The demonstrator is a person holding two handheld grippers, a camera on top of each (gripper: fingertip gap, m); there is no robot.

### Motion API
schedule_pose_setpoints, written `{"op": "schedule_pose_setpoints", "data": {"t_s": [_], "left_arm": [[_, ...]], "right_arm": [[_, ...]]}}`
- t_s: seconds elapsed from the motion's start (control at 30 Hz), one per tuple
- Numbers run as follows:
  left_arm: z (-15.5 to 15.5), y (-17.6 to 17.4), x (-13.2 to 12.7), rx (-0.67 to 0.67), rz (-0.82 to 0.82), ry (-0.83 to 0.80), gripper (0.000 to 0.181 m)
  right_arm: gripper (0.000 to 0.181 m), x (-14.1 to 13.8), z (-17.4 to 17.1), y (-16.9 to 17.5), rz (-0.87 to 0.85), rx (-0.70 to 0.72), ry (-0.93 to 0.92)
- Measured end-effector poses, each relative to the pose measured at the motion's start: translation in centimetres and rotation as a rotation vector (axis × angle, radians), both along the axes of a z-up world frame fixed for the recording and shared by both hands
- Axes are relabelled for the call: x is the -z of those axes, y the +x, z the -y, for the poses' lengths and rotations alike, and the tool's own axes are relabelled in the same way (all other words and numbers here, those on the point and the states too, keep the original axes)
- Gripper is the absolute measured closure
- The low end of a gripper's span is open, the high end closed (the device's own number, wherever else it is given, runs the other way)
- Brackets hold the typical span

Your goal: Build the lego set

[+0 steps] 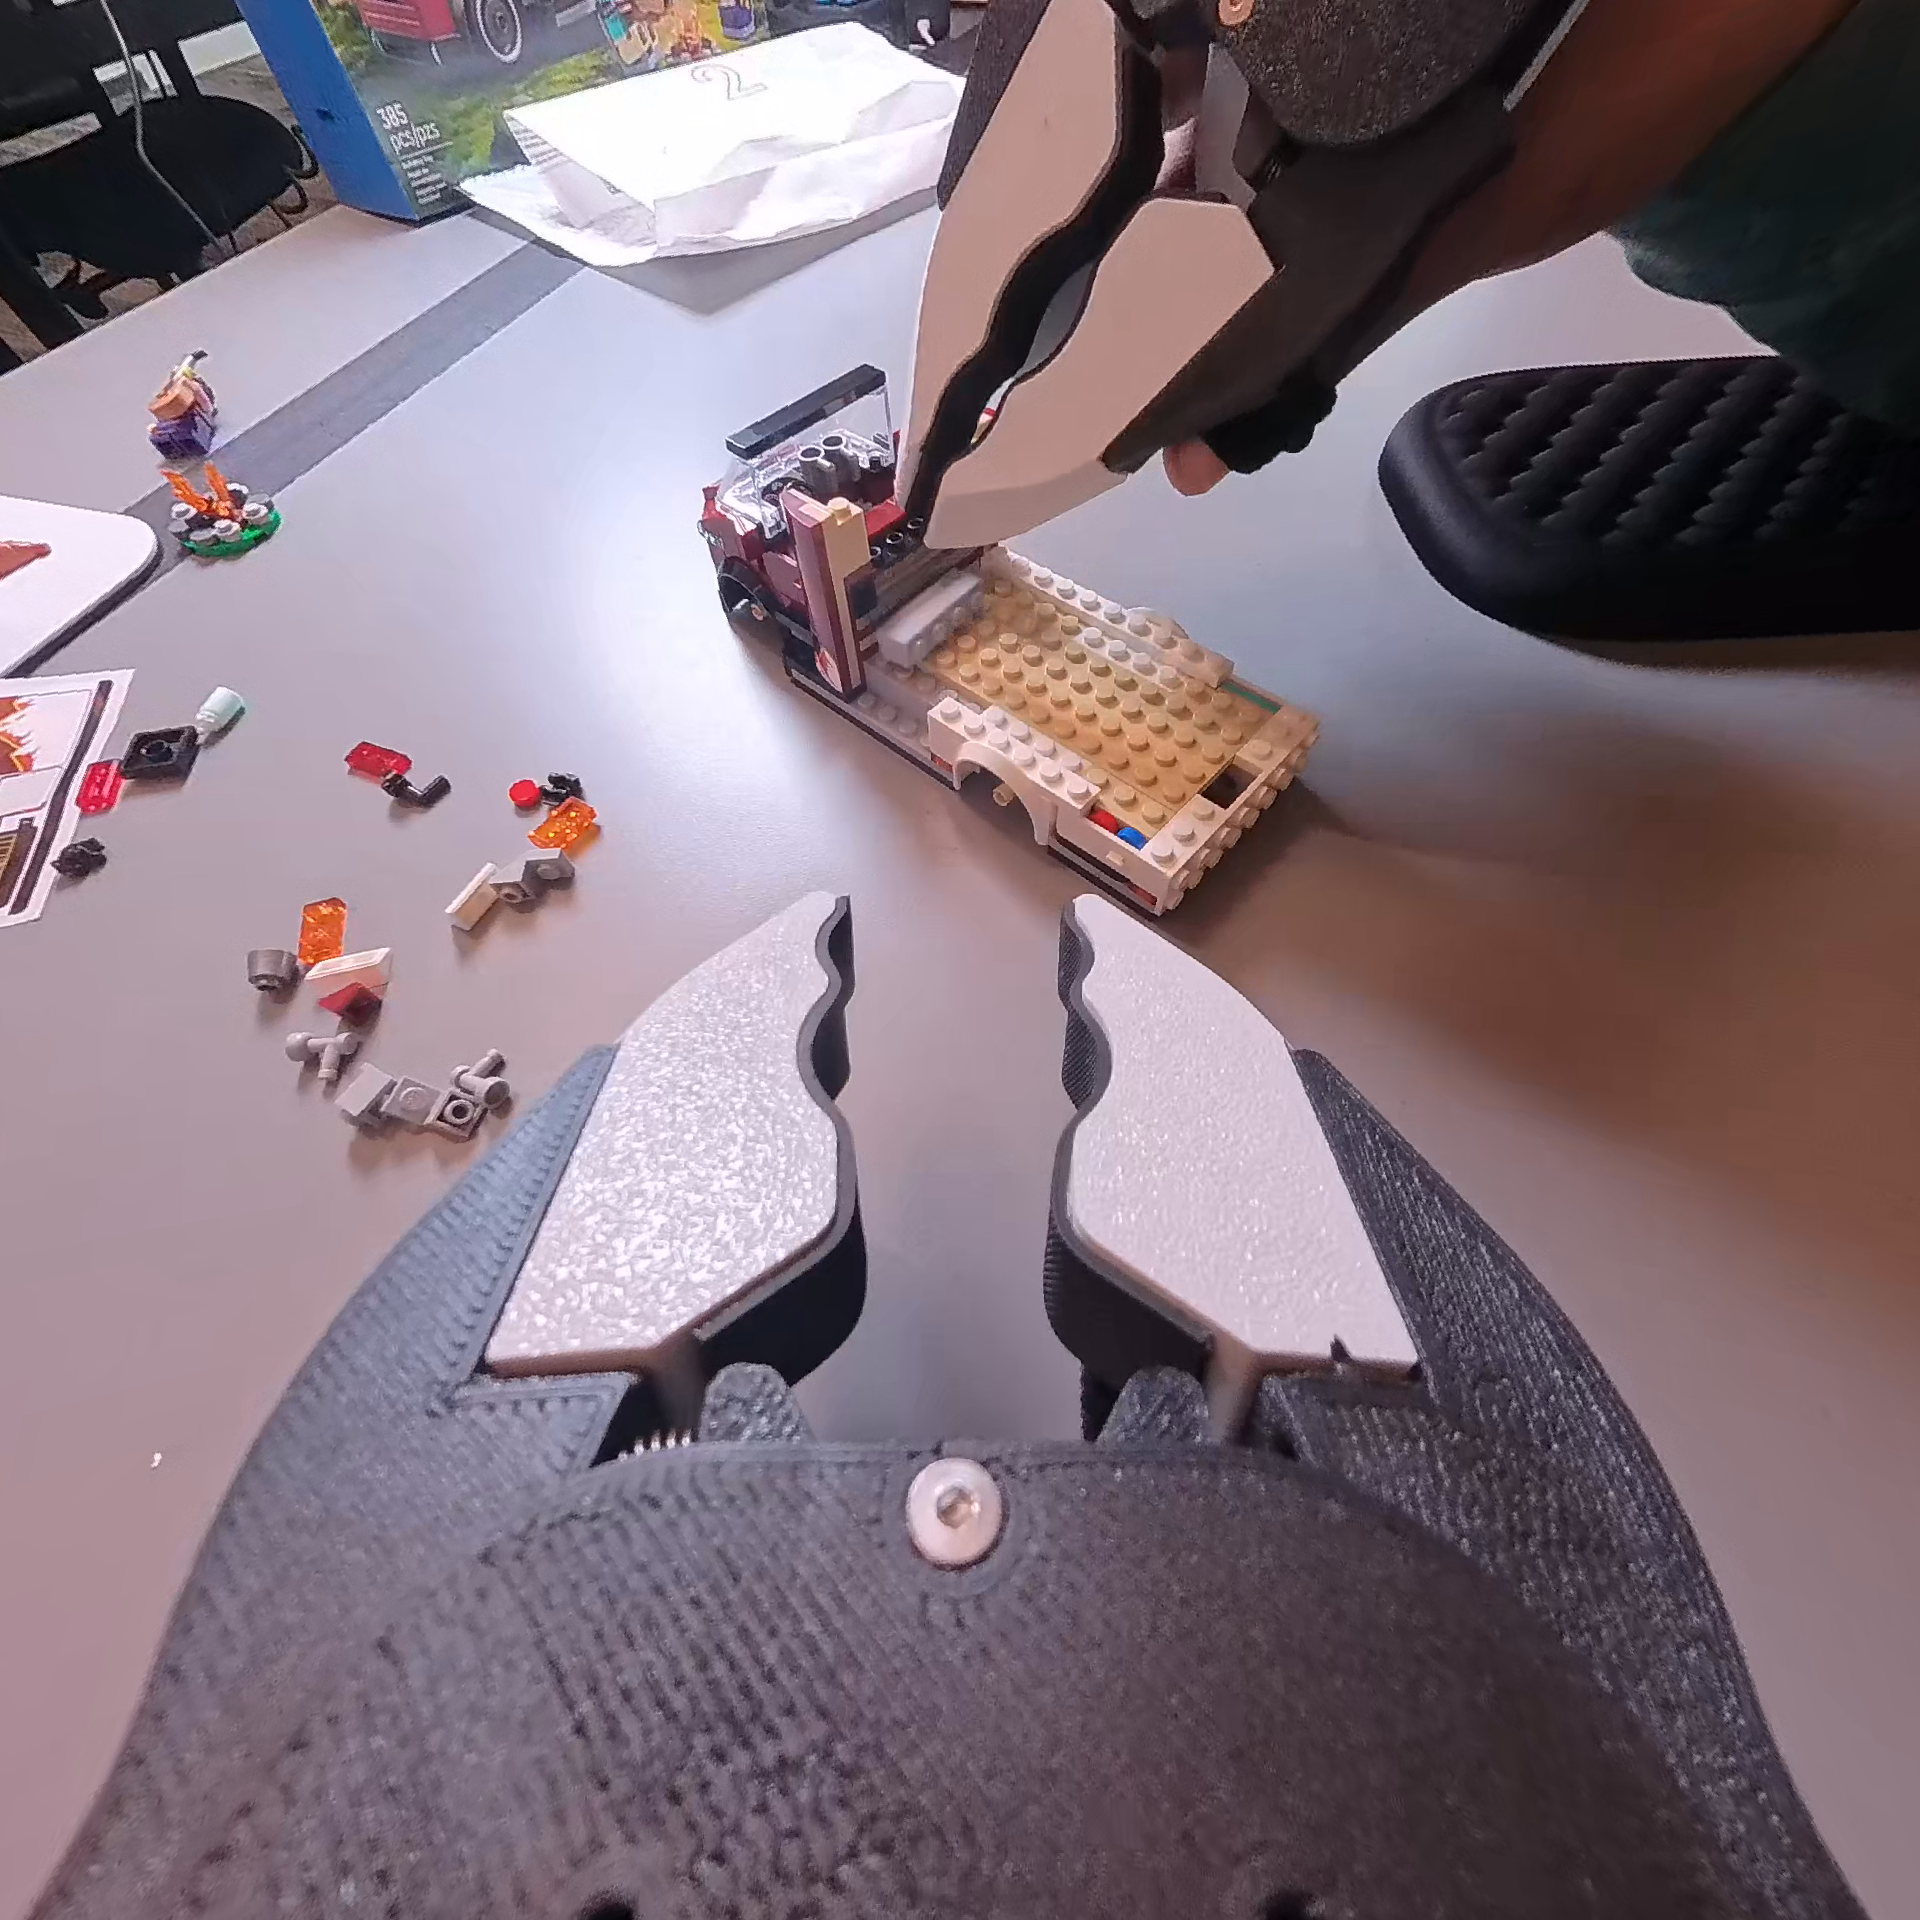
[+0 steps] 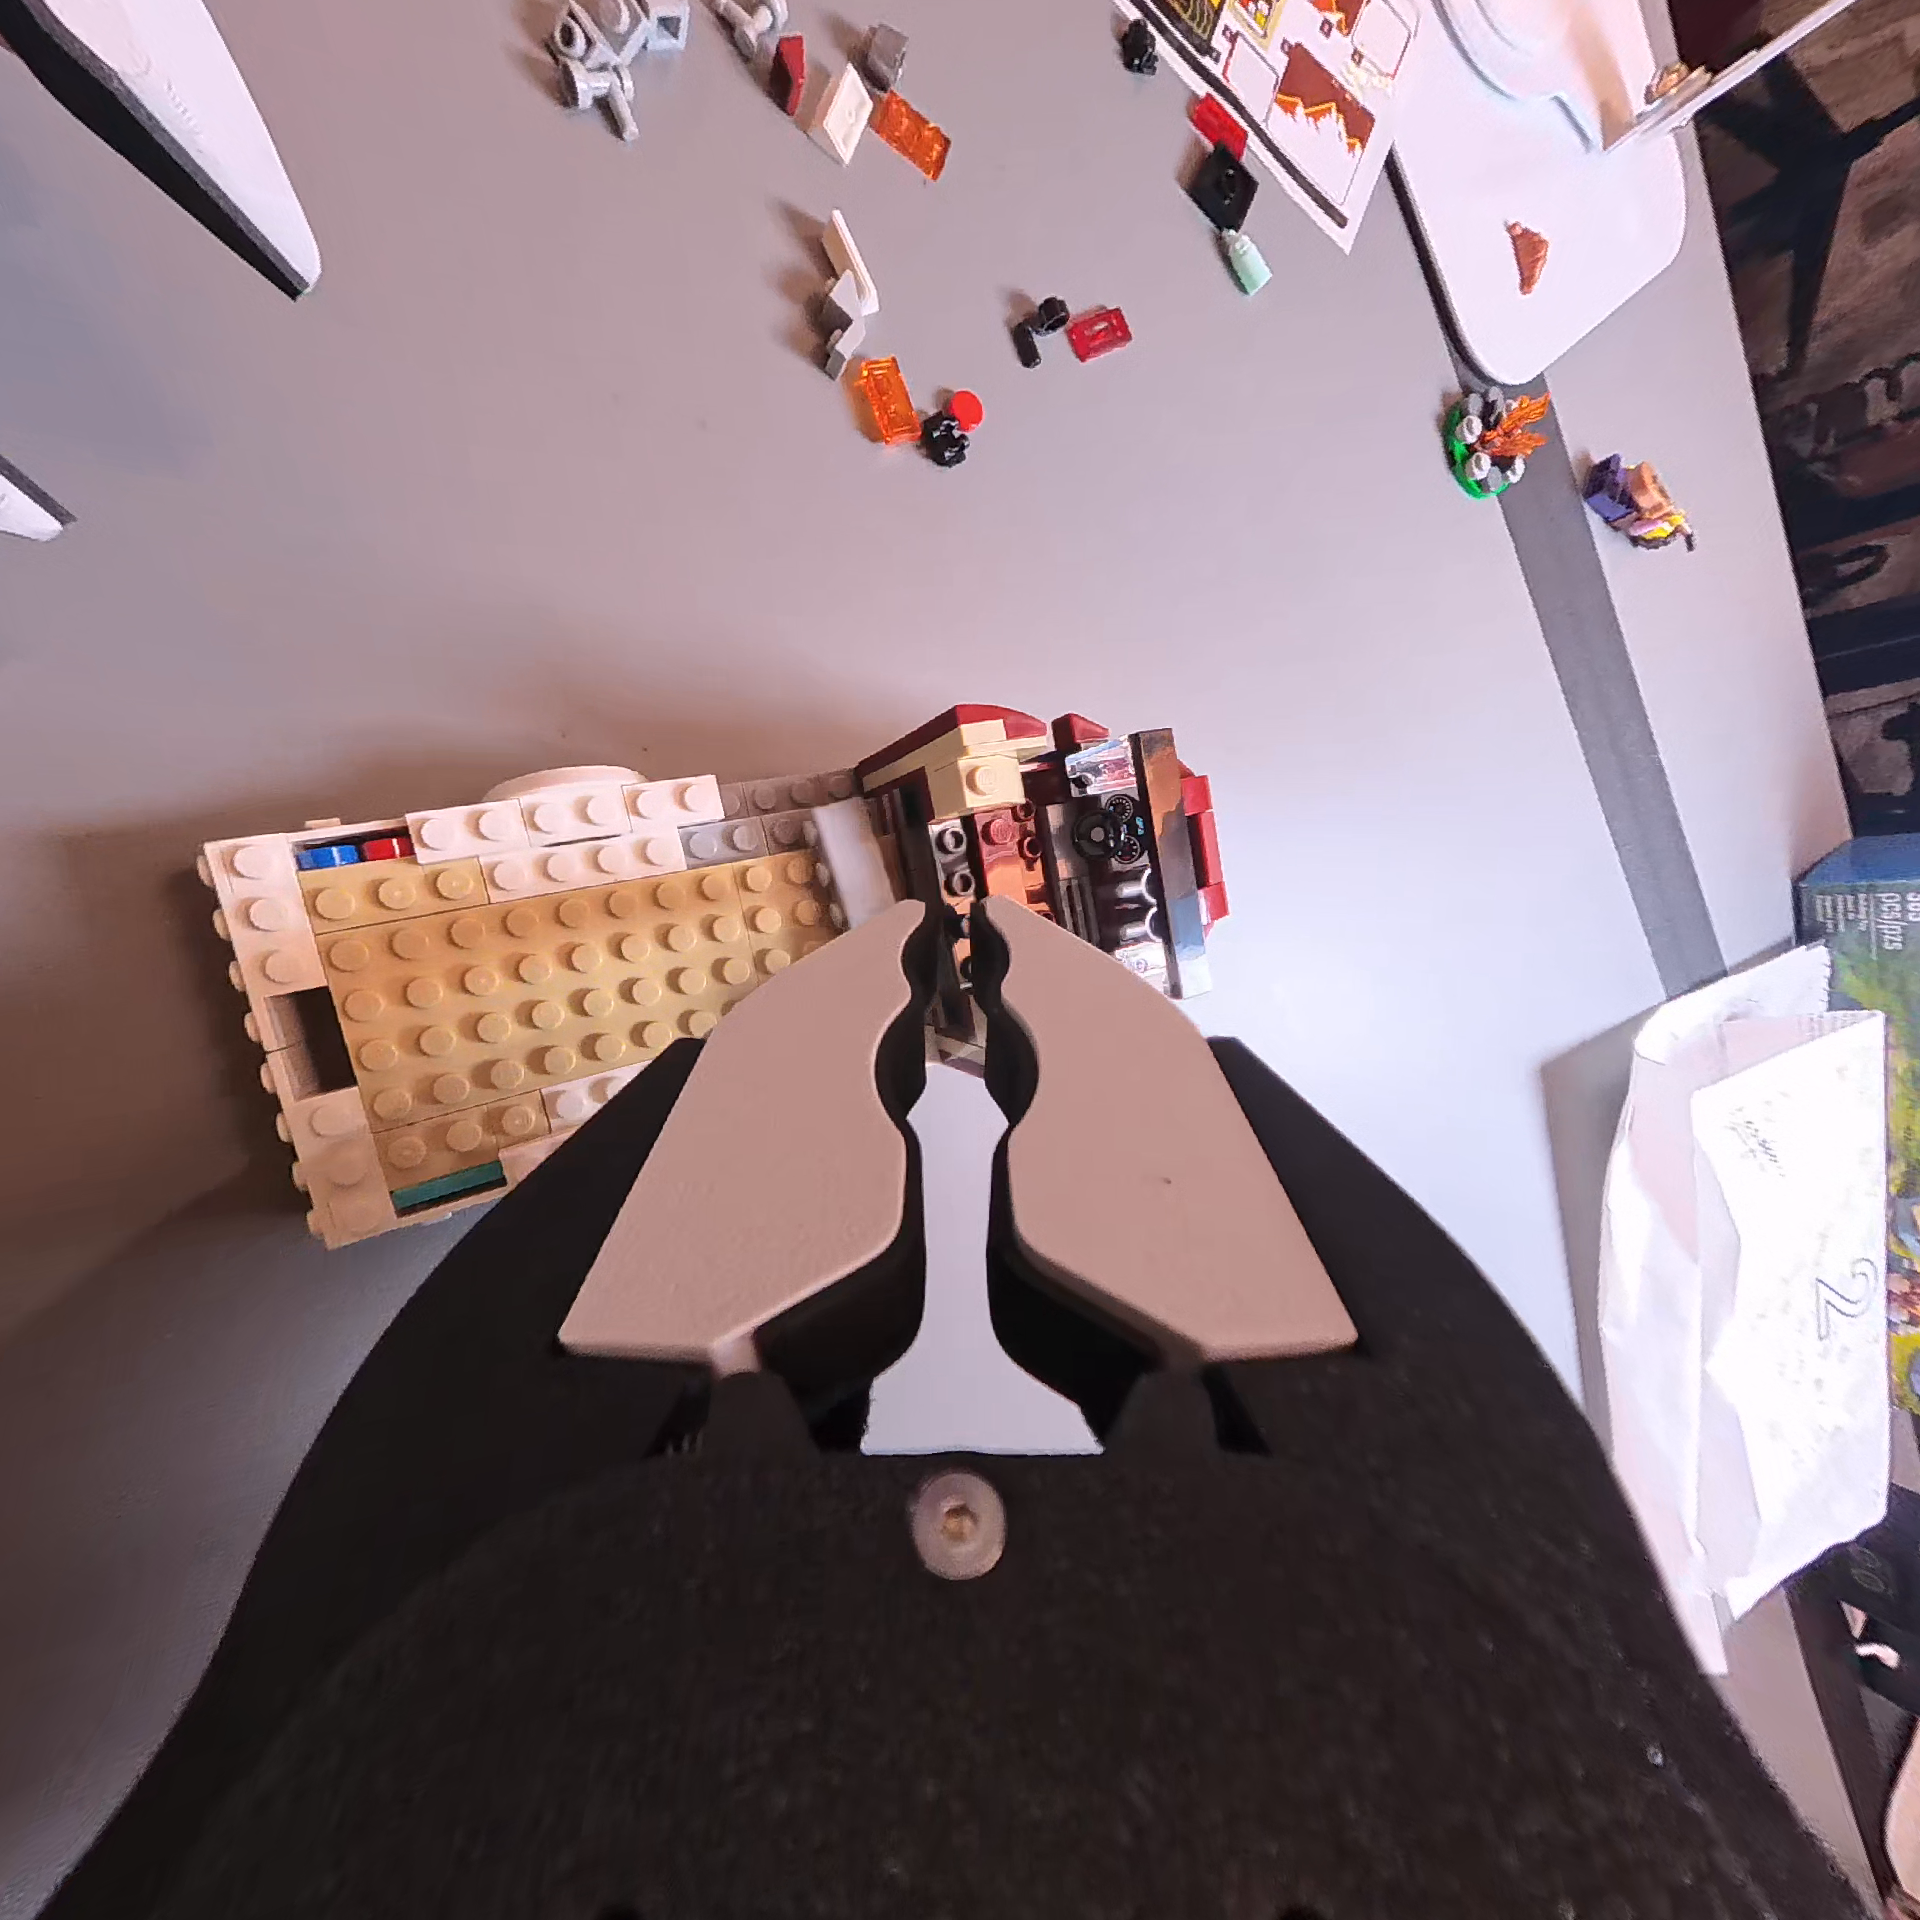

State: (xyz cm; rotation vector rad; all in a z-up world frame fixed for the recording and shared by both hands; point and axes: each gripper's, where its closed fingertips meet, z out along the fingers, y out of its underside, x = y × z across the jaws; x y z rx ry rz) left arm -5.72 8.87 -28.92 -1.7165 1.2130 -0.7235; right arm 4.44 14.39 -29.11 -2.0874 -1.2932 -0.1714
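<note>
While my right gripper (image 2: pixel 954 914) presses its nearly closed tips onto the truck (image 1: pixel 997 665) behind the cab, whether it grips a piece is unclear. My left gripper (image 1: pixel 956 914) hovers open, empty. Loose bricks (image 1: pixel 416 904) lie scattered toward the table's (image 1: pixel 1455 1039) edge.

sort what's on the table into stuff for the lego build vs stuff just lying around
For the build:
truck model
loose pieces
sticker sheet
right claw at the cab

Lying about:
lego box
paper bag
campfire model

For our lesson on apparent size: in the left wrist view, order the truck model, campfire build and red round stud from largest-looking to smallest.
1. Truck model
2. Campfire build
3. Red round stud
The campfire lies farther away, yet the ranking looks clear.
</note>
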Motion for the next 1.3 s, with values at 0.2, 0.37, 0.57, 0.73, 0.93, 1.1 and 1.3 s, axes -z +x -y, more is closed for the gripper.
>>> {"op": "schedule_pose_setpoints", "data": {"t_s": [0.2, 0.37, 0.57, 0.73, 0.93, 1.1, 1.3], "left_arm": [[0.0, 0.0, 0.0, 0.001, 0.000, -0.001, 0.143], [0.0, 0.0, 0.0, 0.001, 0.000, -0.001, 0.143], [-0.1, 0.4, -0.3, 0.026, 0.026, -0.020, 0.144], [0.1, 1.8, -1.8, 0.155, -0.004, 0.115, 0.148], [0.9, 5.4, -3.1, 0.377, -0.006, 0.272, 0.155], [0.3, 6.5, -3.7, 0.406, 0.004, 0.297, 0.161], [0.5, 7.0, -3.9, 0.439, 0.045, 0.215, 0.170]], "right_arm": [[0.171, 0.4, 1.3, -1.1, -0.032, -0.073, -0.065], [0.168, 1.4, 1.3, -1.1, -0.012, -0.089, -0.094], [0.171, 1.6, 1.0, -0.6, -0.025, -0.084, -0.111], [0.176, 0.5, 2.6, -1.4, -0.183, -0.136, -0.230], [0.176, -3.3, 6.2, -3.1, -0.548, -0.246, -0.582], [0.176, -4.4, 7.1, -2.9, -0.629, -0.282, -0.669], [0.177, -4.2, 7.0, -2.7, -0.646, -0.268, -0.656]]}}
